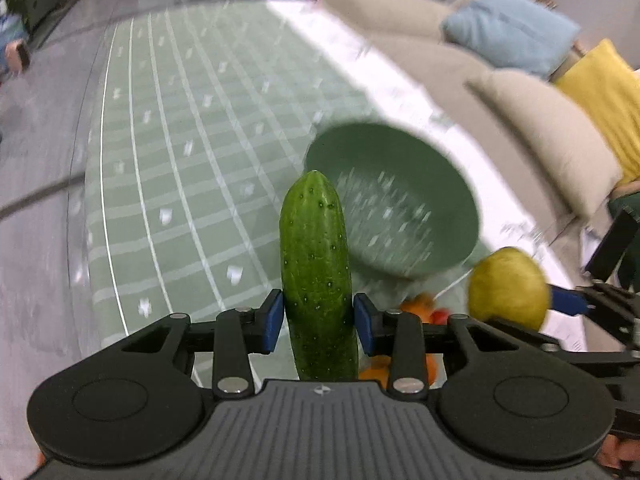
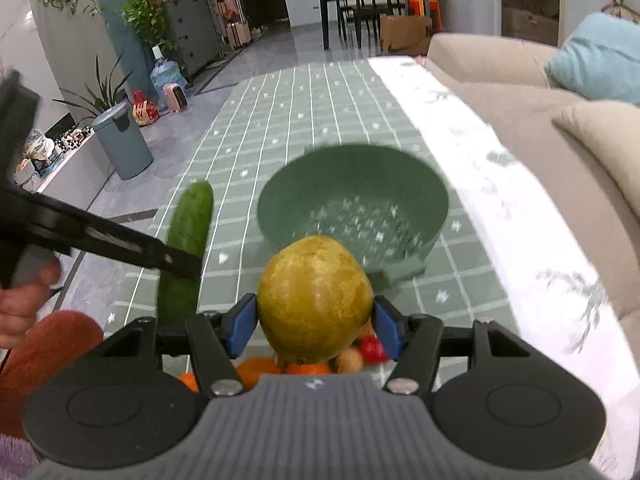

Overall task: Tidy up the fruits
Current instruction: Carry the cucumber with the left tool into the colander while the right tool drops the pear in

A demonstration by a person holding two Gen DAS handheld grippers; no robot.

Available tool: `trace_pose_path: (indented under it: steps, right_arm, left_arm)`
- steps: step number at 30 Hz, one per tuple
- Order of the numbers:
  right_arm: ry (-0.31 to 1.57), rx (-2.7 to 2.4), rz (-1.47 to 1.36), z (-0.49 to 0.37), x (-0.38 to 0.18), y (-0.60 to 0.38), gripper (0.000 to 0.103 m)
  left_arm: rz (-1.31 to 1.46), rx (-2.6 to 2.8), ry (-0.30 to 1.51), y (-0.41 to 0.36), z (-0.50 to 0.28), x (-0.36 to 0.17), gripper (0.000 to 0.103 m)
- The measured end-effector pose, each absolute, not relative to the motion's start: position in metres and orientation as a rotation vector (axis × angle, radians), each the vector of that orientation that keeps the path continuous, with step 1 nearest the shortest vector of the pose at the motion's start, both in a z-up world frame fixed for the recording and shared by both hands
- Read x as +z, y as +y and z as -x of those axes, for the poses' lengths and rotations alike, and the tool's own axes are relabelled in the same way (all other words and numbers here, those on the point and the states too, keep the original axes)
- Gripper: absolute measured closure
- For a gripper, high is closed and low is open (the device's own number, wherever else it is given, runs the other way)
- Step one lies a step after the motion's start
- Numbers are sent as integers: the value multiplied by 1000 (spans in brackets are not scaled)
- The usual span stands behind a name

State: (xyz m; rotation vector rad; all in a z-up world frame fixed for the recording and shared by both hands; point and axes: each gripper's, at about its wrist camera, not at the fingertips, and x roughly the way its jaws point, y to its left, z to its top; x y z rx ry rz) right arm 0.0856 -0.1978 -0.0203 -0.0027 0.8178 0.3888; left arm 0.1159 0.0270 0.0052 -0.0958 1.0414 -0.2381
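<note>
My left gripper [image 1: 319, 322] is shut on a green cucumber [image 1: 316, 272] that stands upright between the blue pads, above the table. My right gripper [image 2: 316, 324] is shut on a yellow-green pear [image 2: 314, 298]. The pear also shows at the right of the left wrist view [image 1: 508, 288], and the cucumber at the left of the right wrist view [image 2: 188, 248]. A green colander bowl [image 2: 352, 204] stands on the table just ahead of both grippers, seen also in the left wrist view [image 1: 392, 200], and holds no fruit. Oranges [image 2: 256, 370] and a red fruit [image 2: 372, 350] lie below the grippers.
The table has a green checked cloth [image 2: 300, 100] with a white band along its right side. A beige sofa [image 2: 520, 92] with blue and yellow cushions runs along the right. A grey bin [image 2: 122, 140] and plants stand on the floor at left.
</note>
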Motion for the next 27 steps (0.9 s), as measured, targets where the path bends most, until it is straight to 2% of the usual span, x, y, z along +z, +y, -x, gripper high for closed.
trace_pose_path:
  steps: [7, 11, 20, 27]
  right_arm:
    - [757, 388, 64, -117, -2, -194, 44]
    - [781, 398, 87, -146, -5, -192, 44]
    - [883, 401, 266, -213, -45, -177, 44]
    - [951, 405, 301, -234, -77, -173, 44]
  left_arm:
    - [55, -310, 952, 3, -149, 41, 61]
    - [30, -351, 959, -13, -175, 42, 61]
    - [-78, -379, 1046, -49, -229, -3, 61]
    - [-113, -408, 1151, -56, -253, -46, 61]
